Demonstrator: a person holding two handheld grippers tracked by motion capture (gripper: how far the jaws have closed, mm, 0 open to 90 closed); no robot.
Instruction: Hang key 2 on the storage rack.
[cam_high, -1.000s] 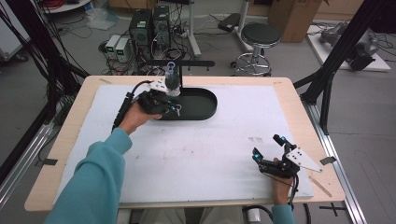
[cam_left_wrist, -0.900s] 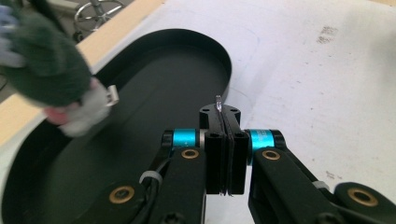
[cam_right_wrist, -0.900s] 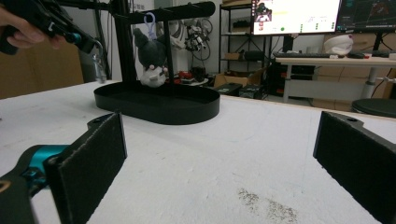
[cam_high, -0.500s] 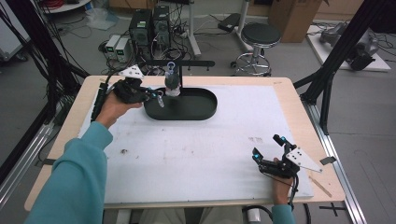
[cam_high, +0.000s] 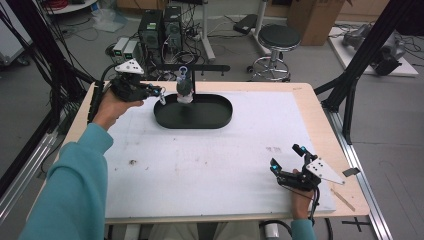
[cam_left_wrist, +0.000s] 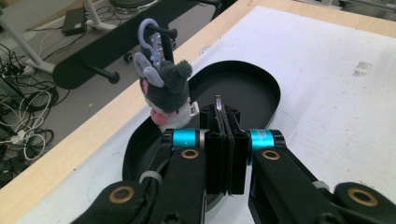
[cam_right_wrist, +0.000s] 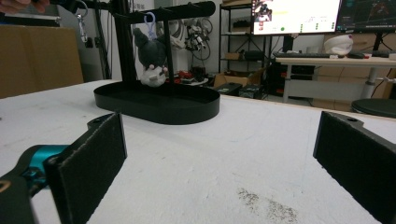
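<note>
Holding the left hand-held gripper (cam_high: 161, 96) raised above the white-topped table (cam_high: 200, 165), just beside the left end of a shallow black oval tray (cam_high: 220, 117), and keeping its jaws pressed flat together. Gripping nothing that can be made out, apart from a thin pale sliver at the jaw tips in the left gripper view, too small to identify. Resting the right hand-held gripper (cam_high: 285, 156) near the table's front right corner, well apart from the tray, and keeping its jaws spread wide around nothing.

Looking at a small grey-and-white plush toy keychain (cam_left_wrist: 168, 93) dangling over the tray from the crossbar of a black stand (cam_high: 200, 67), hooked there by a lilac plastic clip (cam_left_wrist: 148, 32), just beyond and to one side of the shut jaws.

Judging the plush as very light and soft: probably squashing under the pads rather than slipping, hardly breakable, but likely swinging and twisting on its clip at the slightest nudge. Judging the clip as the stiff part, thin and smooth, and so probably harder to pinch securely.

Suggesting a hold across the stuffed body just below the ears, with the pads closing from both sides, or else on the short link right under the clip for more control over unhooking. Needing the left jaws opened first in either case, and approaching slowly to avoid setting the toy swinging against the stand's upright post.
</note>
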